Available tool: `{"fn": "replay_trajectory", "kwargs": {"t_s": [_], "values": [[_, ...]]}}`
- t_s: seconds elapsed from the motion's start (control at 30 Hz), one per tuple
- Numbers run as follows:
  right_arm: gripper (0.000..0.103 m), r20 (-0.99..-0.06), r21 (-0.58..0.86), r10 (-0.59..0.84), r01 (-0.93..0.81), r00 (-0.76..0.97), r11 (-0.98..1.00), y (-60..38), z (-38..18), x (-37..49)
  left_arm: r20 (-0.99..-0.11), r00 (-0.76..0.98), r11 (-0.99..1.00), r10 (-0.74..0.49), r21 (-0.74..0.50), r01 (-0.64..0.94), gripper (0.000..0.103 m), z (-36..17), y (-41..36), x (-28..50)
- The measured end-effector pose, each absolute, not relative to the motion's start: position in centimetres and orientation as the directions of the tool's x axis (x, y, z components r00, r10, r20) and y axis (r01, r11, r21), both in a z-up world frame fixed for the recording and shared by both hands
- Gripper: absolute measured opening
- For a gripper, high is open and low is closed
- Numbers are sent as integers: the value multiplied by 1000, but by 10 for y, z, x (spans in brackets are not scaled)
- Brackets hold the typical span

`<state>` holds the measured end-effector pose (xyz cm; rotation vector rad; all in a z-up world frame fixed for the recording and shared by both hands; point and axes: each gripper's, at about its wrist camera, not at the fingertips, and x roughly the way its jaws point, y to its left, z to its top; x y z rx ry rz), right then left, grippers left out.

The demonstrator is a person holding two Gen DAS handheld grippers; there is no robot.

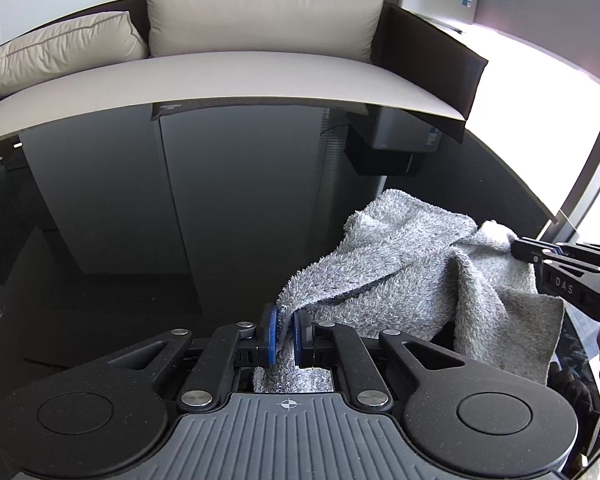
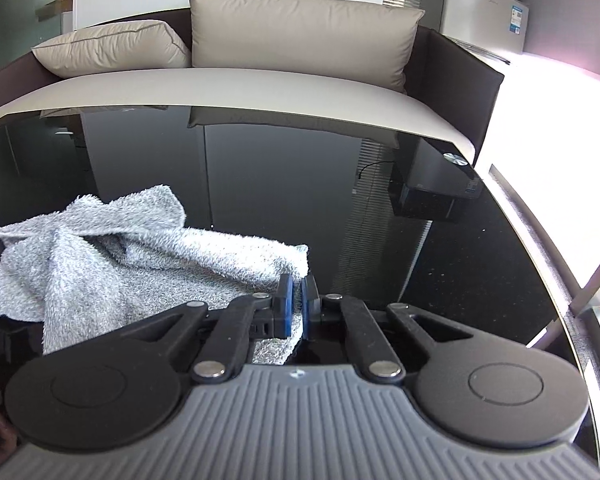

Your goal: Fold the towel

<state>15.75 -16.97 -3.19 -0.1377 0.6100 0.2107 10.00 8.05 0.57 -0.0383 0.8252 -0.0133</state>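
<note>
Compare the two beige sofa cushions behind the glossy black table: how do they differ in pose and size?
The right-hand beige cushion stands upright against the dark backrest; the left-hand beige cushion lies tipped over, nearly flat on the seat. The upright one looks larger and shows its broad face; the tipped one shows mostly a seamed edge. Both share the same smooth beige cover and touch each other.

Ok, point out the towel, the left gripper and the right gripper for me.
towel (image 1: pixel 400 264): left wrist view, on the crumpled grey pile at its middle.
left gripper (image 1: pixel 285 334): left wrist view, midway between its blue tips, shut on towel.
right gripper (image 2: pixel 297 306): right wrist view, midway between its blue tips, shut on towel.
</note>
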Motion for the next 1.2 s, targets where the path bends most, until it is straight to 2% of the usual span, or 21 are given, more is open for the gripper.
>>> {"fn": "replay_trajectory", "kwargs": {"t_s": [0.23, 0.37, 0.6, 0.93, 1.2], "values": [[4, -571, -116, 87, -185, 816, 976, -177, -36, 163, -735, 678, 999, 5, -20, -29, 9, 5, 83, 99], [5, -560, -123, 91, -191, 824, 974, -177, -34, 161, -714, 700, 1000, 6, -17, -26, 24, 7, 80, 97], [9, -553, -96, 94, -175, 828, 980, -177, -30, 163, -664, 747, 999, -37, -15, 36, 37, 19, 63, 97], [12, -553, -26, 116, -157, 825, 987, -185, -23, 167, -639, 749, 976, -173, -8, 219, 40, 19, -3, 134], [12, -568, 7, 133, -157, 812, 988, -191, -23, 171, -667, 719, 963, -196, 8, 270, 39, 5, -31, 152]]}}
